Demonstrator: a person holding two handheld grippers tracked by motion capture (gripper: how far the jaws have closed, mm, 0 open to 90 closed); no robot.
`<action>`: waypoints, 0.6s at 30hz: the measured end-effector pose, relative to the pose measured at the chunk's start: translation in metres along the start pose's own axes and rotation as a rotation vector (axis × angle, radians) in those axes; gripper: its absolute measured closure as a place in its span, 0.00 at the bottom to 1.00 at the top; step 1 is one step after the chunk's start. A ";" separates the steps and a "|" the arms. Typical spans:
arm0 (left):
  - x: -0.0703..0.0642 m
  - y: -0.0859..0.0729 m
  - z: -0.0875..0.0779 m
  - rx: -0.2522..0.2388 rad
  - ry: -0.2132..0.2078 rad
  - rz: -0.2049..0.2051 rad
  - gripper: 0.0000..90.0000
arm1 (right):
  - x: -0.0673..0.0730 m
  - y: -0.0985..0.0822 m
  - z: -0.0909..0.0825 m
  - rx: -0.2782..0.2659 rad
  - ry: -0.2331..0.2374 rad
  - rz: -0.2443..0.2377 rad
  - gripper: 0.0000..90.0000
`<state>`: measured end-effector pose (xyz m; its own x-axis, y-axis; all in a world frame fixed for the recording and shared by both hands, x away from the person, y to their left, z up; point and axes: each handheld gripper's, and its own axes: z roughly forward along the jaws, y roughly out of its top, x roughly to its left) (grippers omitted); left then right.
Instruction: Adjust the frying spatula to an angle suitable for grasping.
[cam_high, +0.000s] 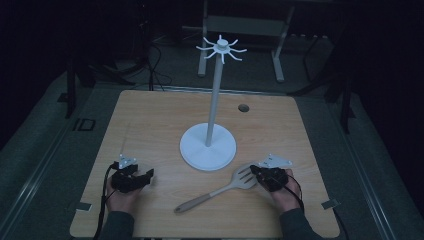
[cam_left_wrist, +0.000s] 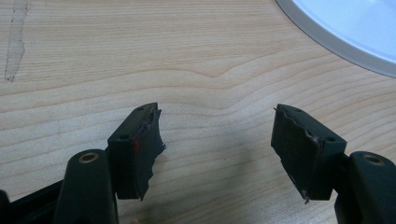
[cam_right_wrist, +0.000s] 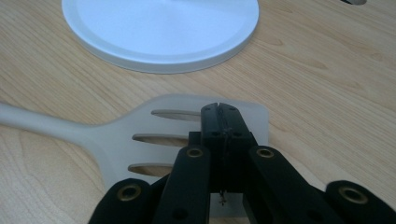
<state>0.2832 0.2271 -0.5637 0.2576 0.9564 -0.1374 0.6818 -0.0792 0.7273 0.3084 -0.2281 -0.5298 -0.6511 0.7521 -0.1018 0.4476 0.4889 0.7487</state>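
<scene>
A pale slotted spatula (cam_high: 220, 190) lies flat on the wooden table (cam_high: 150, 125), its head toward the right and its handle running down-left. My right gripper (cam_high: 256, 171) is shut, jaws pressed together with nothing between them. In the right gripper view its closed tips (cam_right_wrist: 219, 111) hover over the spatula's slotted head (cam_right_wrist: 121, 135); I cannot tell whether they touch it. My left gripper (cam_high: 142, 172) rests at the table's left front. In the left gripper view it (cam_left_wrist: 217, 135) stands open over bare wood.
A white stand with a round base (cam_high: 207, 147) and a tall pole topped by several hooks (cam_high: 220, 49) stands mid-table, just beyond both grippers. Its base edge (cam_left_wrist: 345, 28) lies ahead of the left gripper. A small round hole (cam_high: 243, 107) sits at the back.
</scene>
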 end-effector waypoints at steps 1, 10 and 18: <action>0.000 0.000 0.000 0.000 0.000 0.000 0.37 | 0.000 0.000 0.000 0.003 -0.002 -0.002 1.00; 0.000 0.000 0.000 0.001 0.000 0.001 0.37 | 0.003 -0.006 0.000 0.042 -0.011 -0.013 1.00; 0.000 0.000 0.000 0.002 0.000 0.001 0.37 | 0.008 -0.015 -0.008 0.085 -0.009 -0.028 1.00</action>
<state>0.2833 0.2266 -0.5639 0.2582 0.9564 -0.1367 0.6827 -0.0804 0.7263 0.2919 -0.2333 -0.5372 -0.6589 0.7413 -0.1279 0.4797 0.5451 0.6876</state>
